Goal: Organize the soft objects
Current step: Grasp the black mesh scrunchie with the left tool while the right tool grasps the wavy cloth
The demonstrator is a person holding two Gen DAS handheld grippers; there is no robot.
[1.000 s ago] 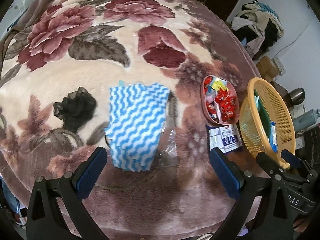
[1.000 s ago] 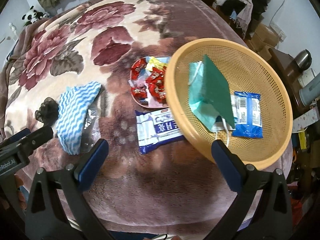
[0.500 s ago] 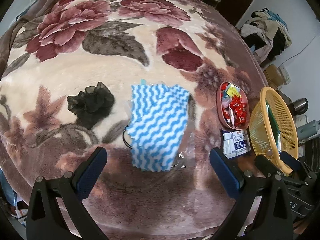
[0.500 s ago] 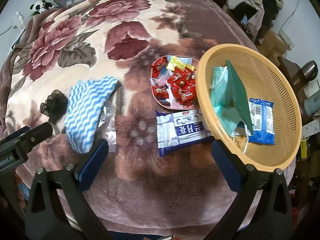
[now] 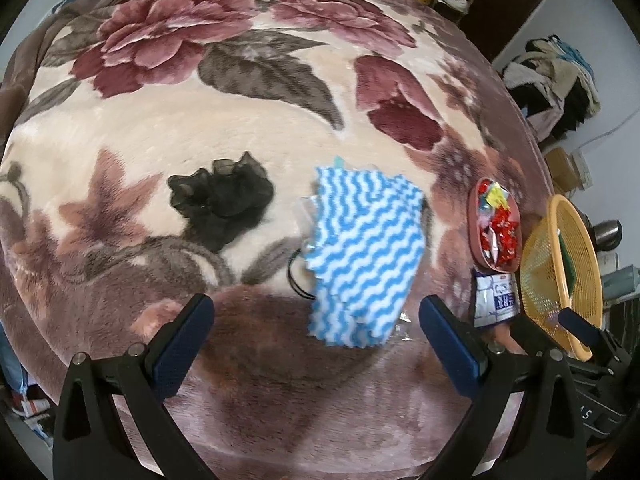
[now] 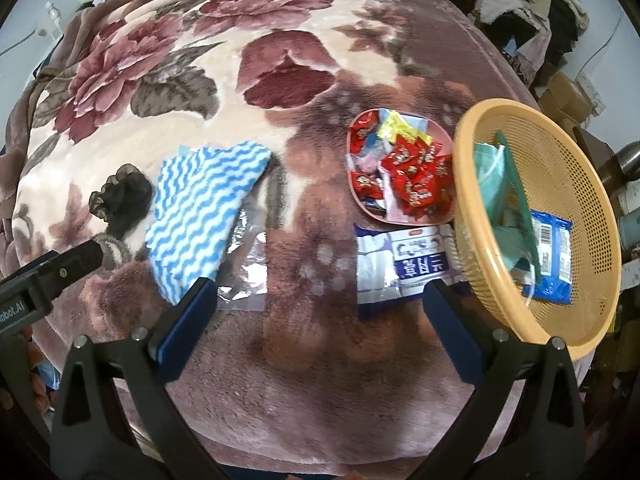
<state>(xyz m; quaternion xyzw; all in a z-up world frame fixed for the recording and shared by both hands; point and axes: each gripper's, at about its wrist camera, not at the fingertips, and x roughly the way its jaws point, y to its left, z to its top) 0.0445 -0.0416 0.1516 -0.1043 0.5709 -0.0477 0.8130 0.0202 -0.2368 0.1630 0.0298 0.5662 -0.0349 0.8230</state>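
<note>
A blue-and-white wavy cloth [image 5: 364, 256] lies on the floral blanket, partly over a clear plastic bag [image 6: 246, 268]. A black frilly scrunchie [image 5: 224, 200] lies to its left. My left gripper [image 5: 316, 332] is open and empty, just short of the cloth's near edge. My right gripper [image 6: 316, 312] is open and empty above bare blanket, between the cloth [image 6: 204, 212] and a white-and-blue tissue pack [image 6: 404, 268]. An orange mesh basket [image 6: 580, 184] at the right holds a green face mask [image 6: 504, 204] and a blue packet [image 6: 554, 256].
A pink dish of wrapped candies [image 6: 400, 172] sits between the cloth and the basket. A thin black hair tie [image 5: 298, 280] peeks out at the cloth's left edge. The blanket's edge drops off close to both grippers. Clothes and boxes are piled beyond the right side.
Both grippers have shifted to the left over the blanket. In the left view the scrunchie and cloth slid toward the centre; in the right view the basket moved toward the right edge.
</note>
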